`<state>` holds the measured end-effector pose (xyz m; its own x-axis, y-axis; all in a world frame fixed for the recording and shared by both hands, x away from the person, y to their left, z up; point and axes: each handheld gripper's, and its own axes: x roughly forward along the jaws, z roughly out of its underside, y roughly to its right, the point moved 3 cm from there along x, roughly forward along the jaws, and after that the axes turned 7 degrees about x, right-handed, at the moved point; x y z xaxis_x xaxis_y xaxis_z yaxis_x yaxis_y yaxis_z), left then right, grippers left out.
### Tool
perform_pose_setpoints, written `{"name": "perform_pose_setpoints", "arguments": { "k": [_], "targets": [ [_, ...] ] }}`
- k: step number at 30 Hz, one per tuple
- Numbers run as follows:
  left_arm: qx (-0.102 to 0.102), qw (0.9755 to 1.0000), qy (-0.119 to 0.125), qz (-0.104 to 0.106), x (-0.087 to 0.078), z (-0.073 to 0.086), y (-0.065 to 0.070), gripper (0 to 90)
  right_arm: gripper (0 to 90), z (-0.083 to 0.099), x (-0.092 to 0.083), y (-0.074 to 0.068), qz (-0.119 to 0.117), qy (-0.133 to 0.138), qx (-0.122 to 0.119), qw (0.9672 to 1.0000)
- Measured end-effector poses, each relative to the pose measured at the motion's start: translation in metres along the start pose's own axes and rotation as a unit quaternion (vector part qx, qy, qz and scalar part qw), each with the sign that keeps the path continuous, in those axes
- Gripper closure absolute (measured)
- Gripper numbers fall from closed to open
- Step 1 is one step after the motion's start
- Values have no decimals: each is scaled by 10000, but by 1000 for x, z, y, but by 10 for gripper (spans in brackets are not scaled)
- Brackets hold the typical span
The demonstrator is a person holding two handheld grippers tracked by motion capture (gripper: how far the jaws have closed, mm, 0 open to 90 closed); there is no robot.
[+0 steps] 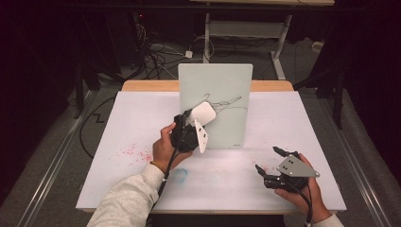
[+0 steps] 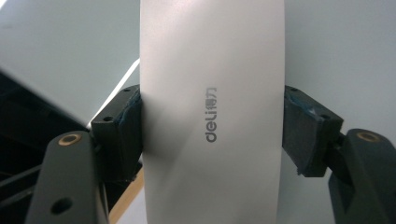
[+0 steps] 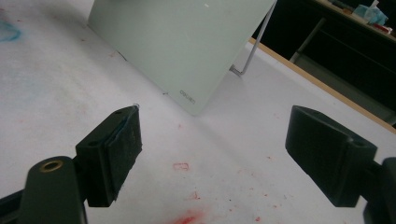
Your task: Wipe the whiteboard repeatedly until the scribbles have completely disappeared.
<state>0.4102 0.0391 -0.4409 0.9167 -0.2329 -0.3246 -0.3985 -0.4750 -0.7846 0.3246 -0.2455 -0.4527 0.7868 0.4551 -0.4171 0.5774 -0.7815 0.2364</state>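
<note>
Right gripper point(image 1: 270, 163) idles, fingers apart; left gripper point(image 1: 189, 124) pinches the whiteboard eraser point(image 1: 204, 113) — pressing hard could topple the propped whiteboard point(image 1: 227, 94).

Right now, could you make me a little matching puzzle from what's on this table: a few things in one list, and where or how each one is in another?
Things:
1. white eraser
2. whiteboard
3. right gripper
4. blue smudge

States:
a. jaws apart, holding nothing, near the table's front edge
b. on the table cover, by the left forearm
c. clamped between the left gripper's jaws
d. propped up, black scribbles on its face

Pairs: 1-c, 2-d, 3-a, 4-b
</note>
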Motion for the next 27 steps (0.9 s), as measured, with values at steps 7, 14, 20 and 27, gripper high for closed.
{"name": "perform_pose_setpoints", "arguments": {
  "k": [7,14,20,27],
  "targets": [
    [370,9990,-44,249,3,-5,31,291,188,0,0,0,-16,15,10,10000],
    [698,9975,-97,-17,6,-7,40,291,188,0,0,0,-32,16,-5,10000],
    [390,9986,-110,-334,3,-2,11,291,188,0,-1,1,-3,22,-3,10000],
    [-68,9984,-217,-524,-2,10,-18,291,188,-1,-1,1,0,24,4,10000]
  ]
}}
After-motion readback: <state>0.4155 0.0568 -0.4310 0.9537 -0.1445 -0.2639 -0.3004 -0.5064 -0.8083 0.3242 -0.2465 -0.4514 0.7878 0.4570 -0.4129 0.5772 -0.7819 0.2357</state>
